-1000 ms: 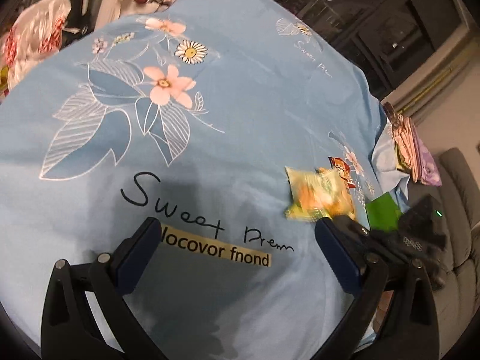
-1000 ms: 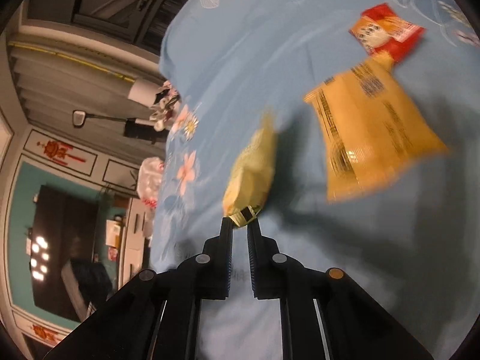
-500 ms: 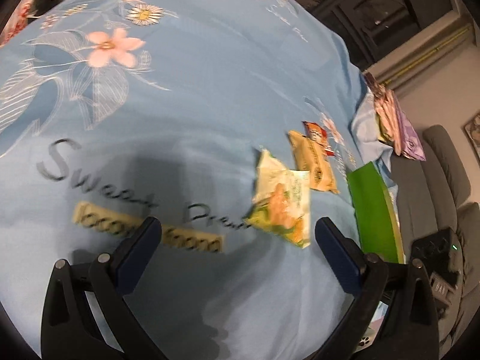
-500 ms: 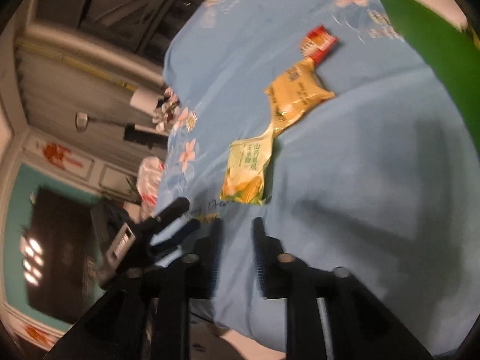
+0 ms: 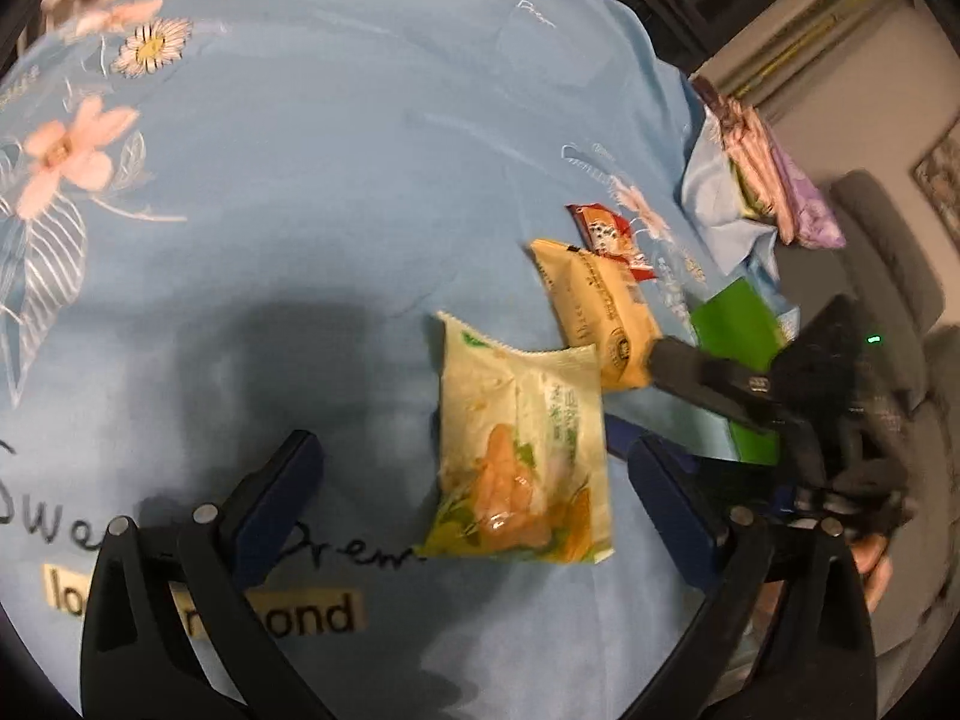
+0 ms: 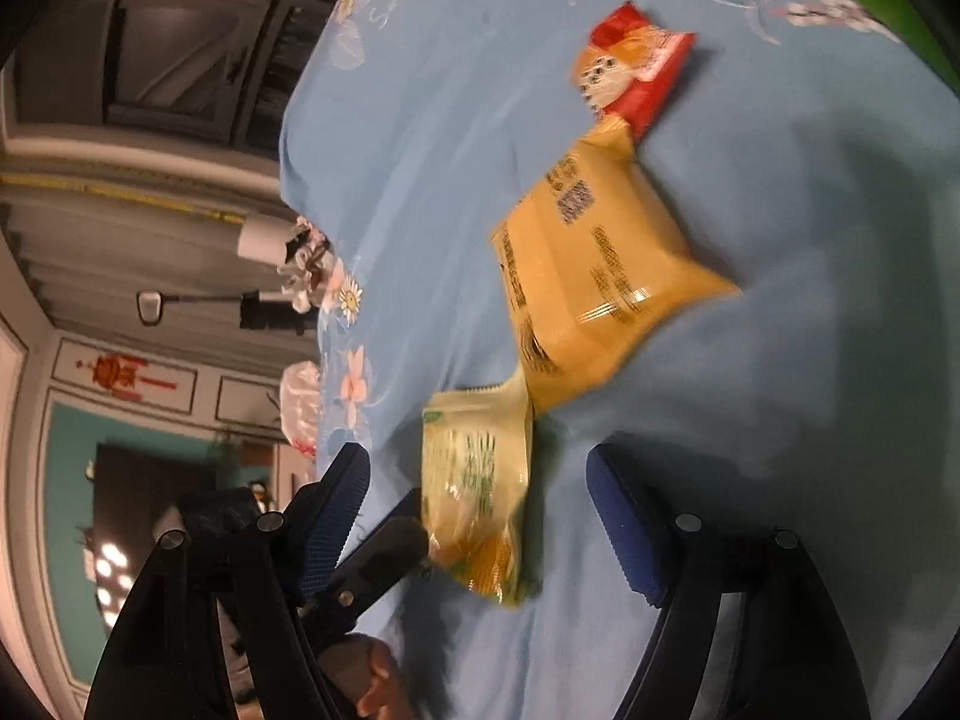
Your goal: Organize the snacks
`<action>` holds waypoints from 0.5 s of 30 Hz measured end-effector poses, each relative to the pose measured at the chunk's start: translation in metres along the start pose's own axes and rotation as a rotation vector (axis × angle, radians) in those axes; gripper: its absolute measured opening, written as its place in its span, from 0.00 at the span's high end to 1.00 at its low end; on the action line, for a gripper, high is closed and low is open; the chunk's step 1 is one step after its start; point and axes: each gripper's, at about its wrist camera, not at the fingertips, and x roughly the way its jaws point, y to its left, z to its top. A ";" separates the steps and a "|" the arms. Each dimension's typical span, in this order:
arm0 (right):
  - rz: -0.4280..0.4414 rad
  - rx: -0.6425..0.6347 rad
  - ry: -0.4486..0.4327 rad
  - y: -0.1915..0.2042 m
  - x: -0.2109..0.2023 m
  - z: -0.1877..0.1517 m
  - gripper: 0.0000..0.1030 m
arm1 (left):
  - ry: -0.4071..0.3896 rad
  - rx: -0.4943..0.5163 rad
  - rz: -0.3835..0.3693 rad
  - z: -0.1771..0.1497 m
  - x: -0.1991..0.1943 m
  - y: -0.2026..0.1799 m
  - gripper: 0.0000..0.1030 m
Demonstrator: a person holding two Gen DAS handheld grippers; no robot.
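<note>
Cloth: a light blue cloth (image 5: 336, 180) printed with pink and white flowers and dark script covers the whole work surface.

Printed label: a pale strip with dark lettering (image 5: 312, 615) lies on the cloth low in the left wrist view, partly hidden behind the left finger of the left gripper.

Left gripper: the left gripper (image 5: 474, 486) has its blue-padded fingers spread wide and grips nothing; the green-yellow packet lies on the cloth between them, touching neither pad.

Green-yellow packet: the green-yellow snack packet (image 5: 519, 450) lies flat, its upper right corner just touching or overlapping the orange packet. In the right wrist view the same packet (image 6: 474, 480) sits between the fingers there.

Orange packet: the orange-yellow snack packet (image 5: 594, 312) lies beyond it, angled up and to the left.

Red packet: a small red snack packet (image 5: 609, 234) touches the far end of the orange one, so the three form a row.

Green item: a flat bright green item (image 5: 741, 330) lies at the cloth's right edge; what it is cannot be told.

Right gripper: the right gripper (image 6: 477, 501) is spread wide and holds nothing, its fingers hovering either side of the green-yellow packet's near end.
</note>
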 end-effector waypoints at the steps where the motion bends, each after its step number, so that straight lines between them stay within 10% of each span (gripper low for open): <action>1: -0.002 0.004 0.001 -0.002 0.000 0.002 0.27 | -0.002 -0.014 -0.014 0.000 -0.001 0.002 0.02; 15: -0.006 -0.049 0.033 0.012 0.015 0.004 0.34 | 0.117 0.116 -0.019 -0.014 0.003 -0.022 0.04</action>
